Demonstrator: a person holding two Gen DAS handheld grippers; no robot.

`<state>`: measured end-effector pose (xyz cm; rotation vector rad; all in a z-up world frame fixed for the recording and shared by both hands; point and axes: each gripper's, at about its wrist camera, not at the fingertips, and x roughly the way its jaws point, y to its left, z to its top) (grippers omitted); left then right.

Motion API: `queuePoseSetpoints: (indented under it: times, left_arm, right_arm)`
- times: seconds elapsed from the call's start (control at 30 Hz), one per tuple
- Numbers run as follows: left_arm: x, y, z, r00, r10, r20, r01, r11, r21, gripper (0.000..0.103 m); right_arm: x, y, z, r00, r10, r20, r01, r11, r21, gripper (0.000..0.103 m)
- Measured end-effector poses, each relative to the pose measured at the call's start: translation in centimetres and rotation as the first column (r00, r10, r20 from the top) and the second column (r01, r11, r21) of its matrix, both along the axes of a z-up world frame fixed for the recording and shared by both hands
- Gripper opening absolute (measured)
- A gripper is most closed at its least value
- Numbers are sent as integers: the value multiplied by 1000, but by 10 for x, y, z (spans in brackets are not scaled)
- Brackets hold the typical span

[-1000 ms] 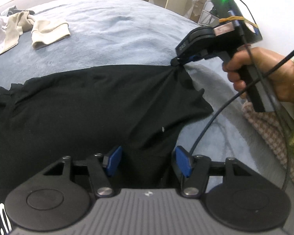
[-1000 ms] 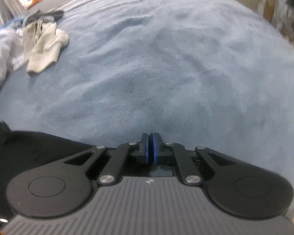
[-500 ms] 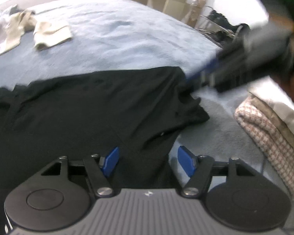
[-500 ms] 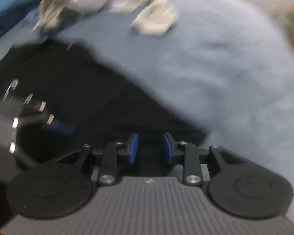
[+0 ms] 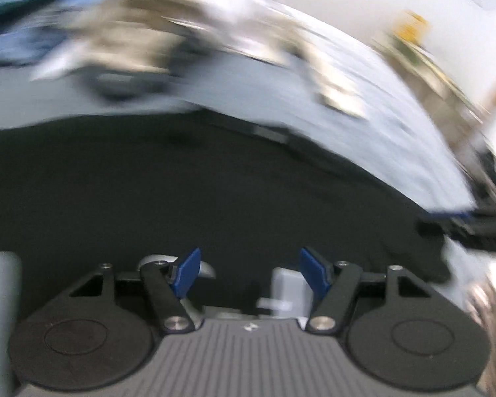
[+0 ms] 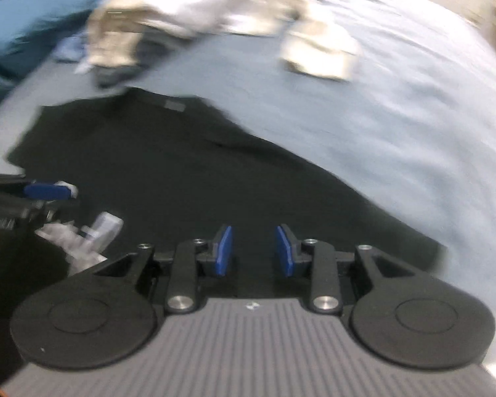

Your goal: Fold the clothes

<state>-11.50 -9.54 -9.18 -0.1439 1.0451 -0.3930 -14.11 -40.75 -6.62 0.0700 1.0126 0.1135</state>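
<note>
Blue-grey bed [image 6: 396, 125]: black garment [image 6: 182, 172] spread flat; pale clothes [image 6: 188, 10] heaped beyond.

Open blue bedding [image 6: 396, 106] to the right of the black shirt [image 6: 168, 178], blocked at the far side by a heap of pale clothes [image 6: 168, 10] and a folded beige piece [image 6: 317, 53] lying apart.

Right gripper [image 6: 253, 251] is no longer pinching the black shirt [image 6: 182, 172]; its jaws are standing apart with nothing between the pads, and it is lifting clear. Shirt corner is now lying flat on the blue blanket [image 6: 396, 115]. Left gripper [image 5: 249, 273] is swinging across the shirt, empty, view blurring.
</note>
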Motion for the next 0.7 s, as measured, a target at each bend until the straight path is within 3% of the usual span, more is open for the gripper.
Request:
queuePoseSetpoints:
  times: [0.1,0.23,0.33,0.4,0.5,0.57,0.7]
  left_arm:
    - [22,81,-3,978,208,-24,-207,977,52,68]
    - [42,180,-20,879,468,-88,-463,883,70,64]
    - [53,225,-37,821,554,-135,-554,831,41,58]
    - [59,239,-46,808,566,-164,-571,821,17,57]
    - [64,242,-55,833,519,-192,-531,847,-13,57]
    - [62,240,-57,865,472,-169,-481,877,-12,57]
    - [56,237,-56,912,390,-127,-390,921,25,42]
  right_arm:
    - [43,63,4,996,77,44,-80,994,79,30]
    - [105,144,9,982,161,95,-177,965,192,32]
    - [155,205,2,972,221,80,-234,938,257,33]
    - [187,246,-4,961,271,61,-278,921,274,35]
    - [227,304,-18,923,381,47,-382,898,217,41]
    - [251,340,-22,881,472,38,-472,866,167,49]
    - [296,396,-40,783,621,-29,-618,782,77,52]
